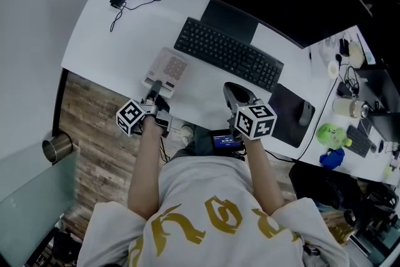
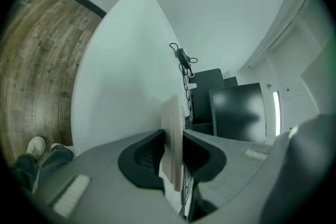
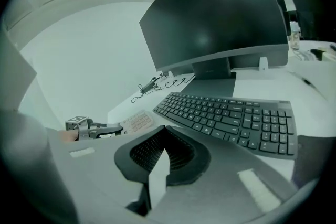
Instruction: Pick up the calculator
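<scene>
Pinching the calculator (image 1: 167,68) by its near edge is the left gripper (image 1: 155,88); right gripper (image 1: 235,94) pressed together.

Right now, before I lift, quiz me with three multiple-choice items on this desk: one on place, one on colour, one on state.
1. Where is the calculator relative to the keyboard?
A. off its left end
B. off its right end
C. on top of it

2. What colour is the keyboard?
A. white
B. black
C. red

3. What state are the left tongs in?
A. open, empty
B. shut on the calculator
C. shut, empty

Answers:
1 A, the head view shows it beside the keyboard's left end.
2 B, its keys and frame are black.
3 B, the left gripper view shows the calculator's edge clamped between the jaws.
</scene>
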